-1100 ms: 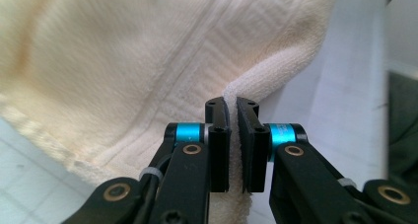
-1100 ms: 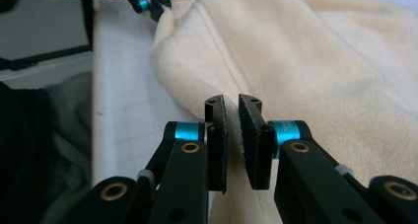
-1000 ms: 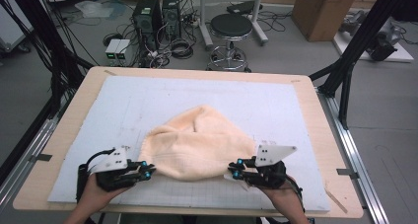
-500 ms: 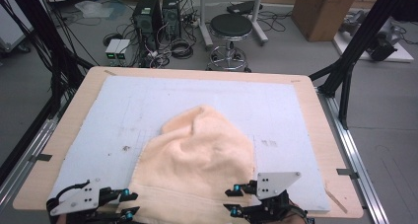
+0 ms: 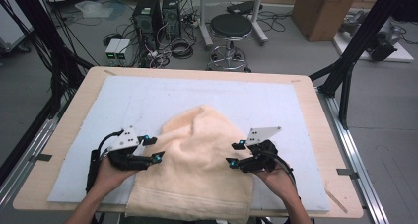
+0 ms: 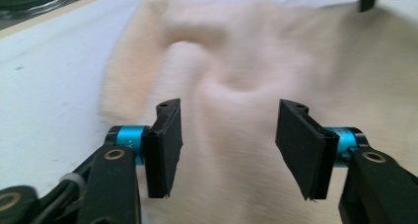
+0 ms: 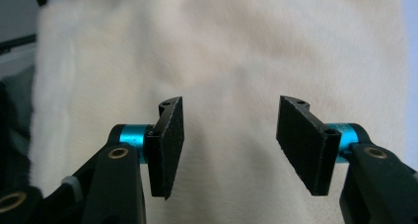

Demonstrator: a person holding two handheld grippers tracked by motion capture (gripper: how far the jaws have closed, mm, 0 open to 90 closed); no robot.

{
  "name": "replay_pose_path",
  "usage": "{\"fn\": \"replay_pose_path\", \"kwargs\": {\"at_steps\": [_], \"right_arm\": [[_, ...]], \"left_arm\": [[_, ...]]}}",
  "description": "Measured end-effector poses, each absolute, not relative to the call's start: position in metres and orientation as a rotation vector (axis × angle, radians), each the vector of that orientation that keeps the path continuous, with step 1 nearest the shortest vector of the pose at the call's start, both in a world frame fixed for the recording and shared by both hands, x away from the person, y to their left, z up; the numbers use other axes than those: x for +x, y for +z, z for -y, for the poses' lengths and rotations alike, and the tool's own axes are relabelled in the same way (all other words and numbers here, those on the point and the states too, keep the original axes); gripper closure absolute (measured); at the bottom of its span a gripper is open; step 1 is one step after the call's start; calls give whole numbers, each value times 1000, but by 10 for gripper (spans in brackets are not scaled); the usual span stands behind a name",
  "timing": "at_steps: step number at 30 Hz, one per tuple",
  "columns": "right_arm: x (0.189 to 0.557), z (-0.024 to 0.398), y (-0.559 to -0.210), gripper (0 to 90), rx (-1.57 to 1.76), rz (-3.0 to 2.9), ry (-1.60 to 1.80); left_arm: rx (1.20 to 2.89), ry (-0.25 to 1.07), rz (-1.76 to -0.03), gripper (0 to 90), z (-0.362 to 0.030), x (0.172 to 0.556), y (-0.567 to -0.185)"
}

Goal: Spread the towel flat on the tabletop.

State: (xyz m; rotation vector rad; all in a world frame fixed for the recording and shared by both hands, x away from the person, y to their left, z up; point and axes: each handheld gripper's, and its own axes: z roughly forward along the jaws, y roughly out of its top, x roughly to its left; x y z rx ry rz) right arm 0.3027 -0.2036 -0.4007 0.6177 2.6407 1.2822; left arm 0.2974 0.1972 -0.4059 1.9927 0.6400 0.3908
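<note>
- The towel (image 5: 197, 169) lies on the white mat (image 5: 148, 98) that covers the bench (image 5: 64, 115), on the person's side, with its near hem hanging over the bench's front edge.
- Its far end is bunched into a rounded hump near the mat's middle; the near part lies flatter.
- The left tongs (image 5: 150, 150) sit at the towel's left edge, pointing inward over the cloth.
- In the left gripper view the left tongs (image 6: 227, 150) have just been opening; the jaws stand well apart above the towel (image 6: 256, 61) and grip nothing.
- The right tongs (image 5: 235, 154) sit at the towel's right edge, facing the left ones.
- In the right gripper view the right tongs (image 7: 229, 145) have likewise just been opening, jaws wide over the towel (image 7: 231, 46), pads clear of it.
- A stool (image 5: 231, 26) stands on the floor beyond the bench.
</note>
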Motion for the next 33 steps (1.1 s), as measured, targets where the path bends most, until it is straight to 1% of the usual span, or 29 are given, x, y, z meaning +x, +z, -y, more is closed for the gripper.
{"fn": "replay_pose_path", "kwargs": {"at_steps": [1,3,4,5,6,7,8,11,14,15,16,21,22,23,24,25,26,27,29,30,31,33], "right_arm": [[306,203,-405,459,621,-2661,1282],[310,202,-413,553,626,-2694,1267],[311,204,-417,691,629,-2719,1283],[311,204,-417,691,629,-2719,1283],[310,204,-417,747,615,-2726,1301],[310,204,-417,747,615,-2726,1301],[308,205,-415,762,611,-2726,1308],[293,206,-402,769,537,-2696,1347],[276,206,-393,769,484,-2691,1357],[276,206,-393,769,484,-2691,1357],[263,205,-388,769,453,-2687,1388],[232,197,-386,773,366,-2722,1445],[226,195,-387,760,342,-2747,1434],[220,192,-387,727,304,-2767,1444],[220,192,-387,727,304,-2767,1444],[218,190,-387,679,291,-2775,1446],[216,189,-381,623,280,-2776,1436],[216,189,-381,623,280,-2776,1436],[222,193,-373,578,305,-2730,1434],[228,195,-370,562,339,-2711,1443],[242,200,-365,547,383,-2660,1446],[247,201,-364,545,403,-2636,1440]], "left_arm": [[1996,371,-663,395,-196,303,-408],[2030,349,-703,393,-194,313,-413],[2046,319,-730,522,-193,317,-416],[2068,301,-731,522,-193,319,-418],[2097,279,-735,736,-195,319,-420],[2097,279,-735,789,-195,319,-420],[2083,278,-728,789,-197,316,-419],[2033,285,-697,836,-204,301,-409],[2015,290,-660,840,-214,281,-401],[2017,294,-644,840,-218,273,-399],[1997,289,-639,841,-220,265,-399],[2001,231,-618,841,-238,228,-402],[2004,222,-615,840,-241,221,-404],[2012,206,-607,838,-244,212,-406],[2013,203,-604,838,-246,208,-407],[2007,195,-594,832,-248,204,-407],[1994,187,-589,716,-249,201,-404],[1981,178,-586,716,-250,201,-402],[1943,158,-561,607,-249,206,-391],[1935,174,-553,563,-247,210,-386],[1927,197,-546,535,-243,215,-382],[1922,225,-539,524,-236,228,-376]]}}
